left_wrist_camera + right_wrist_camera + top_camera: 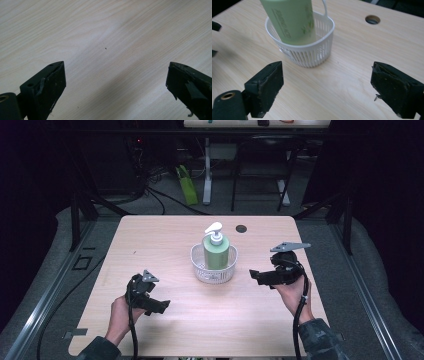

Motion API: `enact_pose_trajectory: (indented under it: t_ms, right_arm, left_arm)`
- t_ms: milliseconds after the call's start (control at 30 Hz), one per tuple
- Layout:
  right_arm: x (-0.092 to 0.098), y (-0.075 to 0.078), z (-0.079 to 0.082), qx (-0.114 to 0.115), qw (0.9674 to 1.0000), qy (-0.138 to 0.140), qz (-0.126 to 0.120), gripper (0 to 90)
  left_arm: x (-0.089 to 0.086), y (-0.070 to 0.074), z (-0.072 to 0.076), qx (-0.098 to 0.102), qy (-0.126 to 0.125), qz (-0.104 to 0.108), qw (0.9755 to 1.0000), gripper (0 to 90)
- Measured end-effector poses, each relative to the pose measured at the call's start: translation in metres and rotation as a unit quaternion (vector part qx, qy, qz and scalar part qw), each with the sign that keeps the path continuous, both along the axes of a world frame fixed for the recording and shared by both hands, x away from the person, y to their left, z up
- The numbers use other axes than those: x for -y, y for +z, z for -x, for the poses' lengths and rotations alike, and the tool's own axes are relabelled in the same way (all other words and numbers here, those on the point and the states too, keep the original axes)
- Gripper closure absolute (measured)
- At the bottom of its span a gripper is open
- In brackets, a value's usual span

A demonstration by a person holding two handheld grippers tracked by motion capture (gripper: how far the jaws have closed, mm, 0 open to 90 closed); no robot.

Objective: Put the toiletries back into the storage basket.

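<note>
The left gripper (113,87) has its jaws spread wide over bare table (105,30), holding nothing. The right gripper (327,87) is likewise wide open and empty, just right of the white basket (312,53). The green pump bottle (289,20) stands inside the basket; the right gripper view cuts off its pump.

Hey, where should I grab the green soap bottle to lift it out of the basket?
Grip the green bottle across its body above the basket rim, coming from the right with the open right gripper. The body stands upright, well clear of the rim; the pump head looks less secure.
</note>
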State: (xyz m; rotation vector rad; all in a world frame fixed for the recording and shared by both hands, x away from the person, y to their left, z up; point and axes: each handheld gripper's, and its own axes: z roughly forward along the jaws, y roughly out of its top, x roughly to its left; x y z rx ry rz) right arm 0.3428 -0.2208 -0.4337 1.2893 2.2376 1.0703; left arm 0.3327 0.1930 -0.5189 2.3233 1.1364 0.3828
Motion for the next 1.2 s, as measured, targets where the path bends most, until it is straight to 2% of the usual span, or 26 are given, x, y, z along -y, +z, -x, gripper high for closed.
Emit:
enact_pose_trajectory:
  t_ms: [167, 233, 300, 400, 433, 467, 600, 700, 767, 833, 867, 933, 1033, 1200]
  right_arm:
    - [0.01, -0.017, 0.005, -0.023, 0.9994, -0.011, 0.023, 8.0]
    - [0.012, -0.021, 0.006, -0.026, 0.9993, -0.013, 0.024, 7.7]
    - [0.019, -0.034, 0.009, -0.042, 0.9985, -0.021, 0.029, 7.0]
    - [0.024, -0.043, 0.009, -0.049, 0.9981, -0.024, 0.029, 6.6]
    - [0.029, -0.052, 0.01, -0.075, 0.9965, -0.026, 0.025, 4.8]
    - [0.029, -0.052, 0.01, -0.075, 0.9965, -0.026, 0.025, 4.8]
    - [0.03, -0.066, 0.009, -0.104, 0.9936, -0.028, 0.035, 3.0]
    - [0.031, -0.072, 0.01, -0.109, 0.9928, -0.03, 0.04, 2.7]
    - [0.032, -0.076, 0.01, -0.112, 0.992, -0.025, 0.051, 2.9]
    - [0.035, -0.083, 0.009, -0.121, 0.9905, -0.022, 0.062, 0.9]
    - [0.035, -0.083, 0.009, -0.121, 0.9905, -0.022, 0.062, 0.9]
    - [0.039, -0.089, 0.009, -0.129, 0.988, -0.026, 0.081, 0.0]
    - [0.042, -0.093, 0.008, -0.134, 0.9871, -0.031, 0.082, 0.0]
    - [0.046, -0.097, 0.007, -0.142, 0.9839, -0.034, 0.102, 0.0]
  left_arm:
    - [0.0, 0.0, 0.0, 0.0, 0.0, -0.001, 1.0, 2.7]
    - [0.0, 0.0, 0.0, 0.0, 0.0, -0.002, 1.0, 2.7]
    - [0.0, -0.001, 0.0, 0.0, 0.0, -0.002, 1.0, 2.7]
    - [0.0, -0.001, 0.0, -0.001, -0.001, -0.004, 1.0, 2.7]
    - [0.001, -0.002, 0.0, -0.002, -0.001, -0.004, 1.0, 2.7]
    - [0.001, -0.002, 0.0, -0.002, -0.001, -0.004, 1.0, 2.7]
    - [0.001, -0.001, 0.001, -0.002, -0.003, -0.005, 1.0, 2.7]
    - [0.001, -0.001, 0.0, -0.002, 0.0, -0.002, 1.0, 2.8]
    - [-0.001, -0.002, 0.0, -0.003, 0.008, 0.012, 0.9999, 3.9]
    - [-0.002, -0.002, -0.002, -0.004, 0.012, 0.017, 0.9998, 5.2]
    - [-0.002, -0.002, -0.002, -0.004, 0.012, 0.017, 0.9998, 5.2]
    - [-0.002, -0.002, -0.001, -0.004, 0.011, 0.017, 0.9998, 5.2]
    - [-0.001, -0.002, -0.001, -0.003, 0.01, 0.015, 0.9998, 5.2]
    - [-0.001, -0.003, -0.001, -0.003, 0.008, 0.014, 0.9999, 5.2]
